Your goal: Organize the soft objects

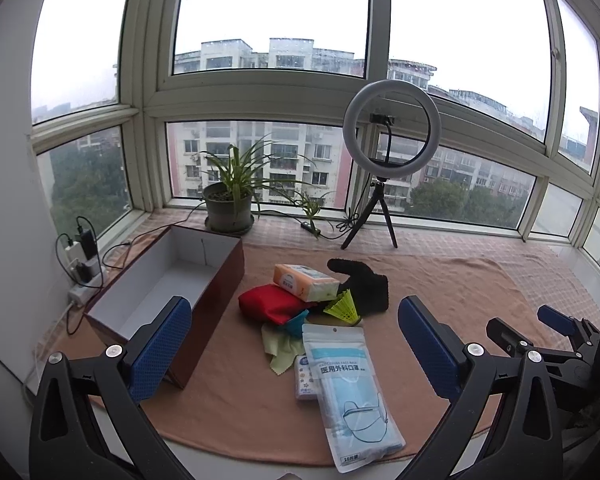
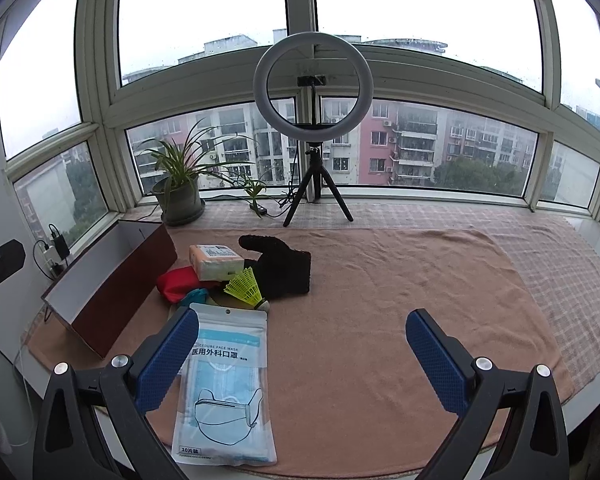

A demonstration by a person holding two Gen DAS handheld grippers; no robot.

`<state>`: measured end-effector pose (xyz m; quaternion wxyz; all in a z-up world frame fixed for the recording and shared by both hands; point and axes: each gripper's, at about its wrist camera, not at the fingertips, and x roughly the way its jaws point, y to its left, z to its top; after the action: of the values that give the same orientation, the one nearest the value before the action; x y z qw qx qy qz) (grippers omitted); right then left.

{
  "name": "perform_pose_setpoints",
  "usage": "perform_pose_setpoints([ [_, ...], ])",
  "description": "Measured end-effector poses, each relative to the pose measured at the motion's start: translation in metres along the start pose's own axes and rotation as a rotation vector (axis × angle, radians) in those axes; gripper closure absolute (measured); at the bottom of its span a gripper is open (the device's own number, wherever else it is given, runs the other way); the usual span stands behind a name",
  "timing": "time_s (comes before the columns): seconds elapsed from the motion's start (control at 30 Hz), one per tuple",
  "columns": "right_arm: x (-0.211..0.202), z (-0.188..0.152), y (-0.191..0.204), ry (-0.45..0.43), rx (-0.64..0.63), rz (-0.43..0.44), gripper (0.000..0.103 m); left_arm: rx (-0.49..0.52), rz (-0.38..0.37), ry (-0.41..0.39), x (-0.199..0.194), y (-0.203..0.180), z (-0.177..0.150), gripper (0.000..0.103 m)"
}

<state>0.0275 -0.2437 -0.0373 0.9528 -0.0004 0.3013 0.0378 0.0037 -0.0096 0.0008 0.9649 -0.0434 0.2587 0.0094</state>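
A pile of soft items lies on the brown towel [image 1: 452, 292]: a black glove [image 1: 364, 284] [image 2: 280, 268], an orange tissue pack [image 1: 304, 280] [image 2: 216, 262], a red pouch [image 1: 272, 304] [image 2: 176, 282], a yellow-green shuttlecock [image 1: 344, 308] [image 2: 246, 288], a pale green cloth [image 1: 280, 350] and a bagged face-mask pack [image 1: 348, 392] [image 2: 224, 388]. An open brown box [image 1: 172, 272] [image 2: 112, 276], white inside, stands left of the pile. My left gripper [image 1: 294, 312] hovers open before the pile. My right gripper [image 2: 303, 320] is open too, to the right of the mask pack, holding nothing.
At the back by the window stand a ring light on a tripod [image 1: 392, 132] [image 2: 314, 84] and a potted plant [image 1: 228, 204] [image 2: 180, 196]. A power strip with chargers [image 1: 82, 264] sits left of the box. The towel's right half [image 2: 400, 280] is bare.
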Motion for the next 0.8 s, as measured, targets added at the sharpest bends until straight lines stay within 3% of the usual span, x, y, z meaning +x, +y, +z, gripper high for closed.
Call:
perform_pose_setpoints([
  [0.8,0.0038,-0.0003,0.0028,0.015,0.01,0.002,0.001,0.011,-0.008,0.011,0.0026,-0.001,-0.0019,0.0],
])
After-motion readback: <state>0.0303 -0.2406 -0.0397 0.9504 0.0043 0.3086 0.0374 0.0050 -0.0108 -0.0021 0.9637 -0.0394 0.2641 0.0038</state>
